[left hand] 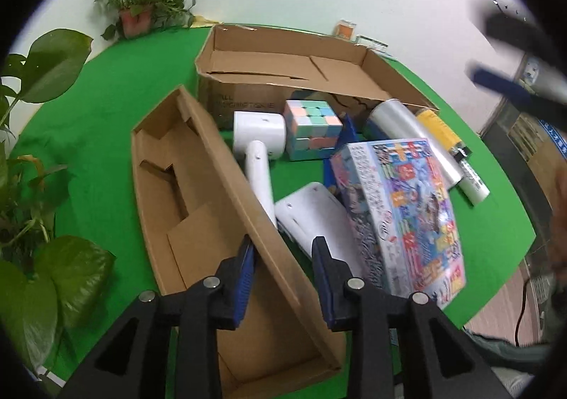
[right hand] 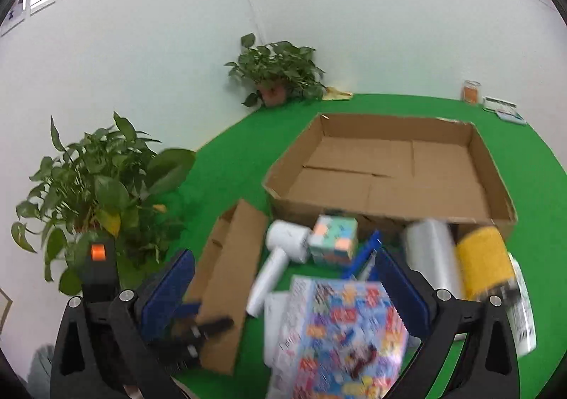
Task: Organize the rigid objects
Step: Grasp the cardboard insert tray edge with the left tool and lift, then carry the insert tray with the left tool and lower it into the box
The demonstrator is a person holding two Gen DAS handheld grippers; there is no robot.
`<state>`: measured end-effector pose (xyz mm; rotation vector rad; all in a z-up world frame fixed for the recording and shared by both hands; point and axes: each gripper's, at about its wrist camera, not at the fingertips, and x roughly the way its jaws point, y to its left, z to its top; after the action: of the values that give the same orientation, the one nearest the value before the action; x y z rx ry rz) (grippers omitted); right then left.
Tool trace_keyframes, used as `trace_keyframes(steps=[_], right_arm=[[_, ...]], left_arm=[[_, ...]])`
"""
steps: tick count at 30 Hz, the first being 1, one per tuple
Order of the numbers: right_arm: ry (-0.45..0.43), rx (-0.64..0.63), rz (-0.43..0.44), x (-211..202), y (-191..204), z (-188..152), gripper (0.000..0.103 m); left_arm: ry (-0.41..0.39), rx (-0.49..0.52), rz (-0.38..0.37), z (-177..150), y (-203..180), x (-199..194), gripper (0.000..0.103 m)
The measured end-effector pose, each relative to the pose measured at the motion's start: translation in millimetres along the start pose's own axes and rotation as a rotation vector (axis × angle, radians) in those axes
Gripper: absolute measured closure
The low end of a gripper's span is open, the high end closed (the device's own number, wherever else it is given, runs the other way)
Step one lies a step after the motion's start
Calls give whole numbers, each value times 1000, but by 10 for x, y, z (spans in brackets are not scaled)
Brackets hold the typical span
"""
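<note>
Left tool [left hand: 283, 253]: black frame, blue ribbed pads, jaws narrow and straddling the long side wall of the narrow cardboard box [left hand: 198, 193]; the left pad meets the wall's inner face, the right pad shows a gap, so a firm grip cannot be confirmed.

Right tool [right hand: 283, 278]: jaws spread wide, nothing between the pads; it hangs above the clutter, and the puzzle box [right hand: 340, 335] below it is motion-blurred.

Counter [left hand: 106, 108]: round-edged, covered in green felt-like cloth, set in a corner of white walls.

On the counter, lower centre outward:
- narrow cardboard box, open-topped, corrugated, empty, flaps folded inside;
- white hair dryer [left hand: 260, 140], smooth plastic, handle partly hidden behind the box wall;
- white flat device [left hand: 312, 211], rounded corners, partly under the puzzle box;
- pastel puzzle cube [left hand: 312, 128];
- clear film roll [left hand: 404, 136] and yellow cylinder [left hand: 437, 129], lying side by side;
- blue object [left hand: 349, 131], mostly hidden, kind unclear;
- large shallow cardboard tray [right hand: 389, 165], empty, upper centre.

Room edge: potted plants [right hand: 280, 71] in the corner and at left; an orange jar [right hand: 471, 91] at upper right.
</note>
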<state>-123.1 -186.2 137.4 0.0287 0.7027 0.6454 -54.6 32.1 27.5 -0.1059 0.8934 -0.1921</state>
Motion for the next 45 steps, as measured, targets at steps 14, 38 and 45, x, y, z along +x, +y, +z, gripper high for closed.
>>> trace_keyframes(steps=[14, 38, 45], right_arm=[[421, -194, 112, 1682, 857, 65, 55], [514, -117, 18, 1831, 412, -293, 87], [491, -94, 7, 1921, 476, -365, 87]], left_arm=[[-46, -10, -46, -104, 65, 40, 69], [-85, -448, -133, -196, 1248, -93, 45], [102, -463, -62, -280, 1434, 338, 84]])
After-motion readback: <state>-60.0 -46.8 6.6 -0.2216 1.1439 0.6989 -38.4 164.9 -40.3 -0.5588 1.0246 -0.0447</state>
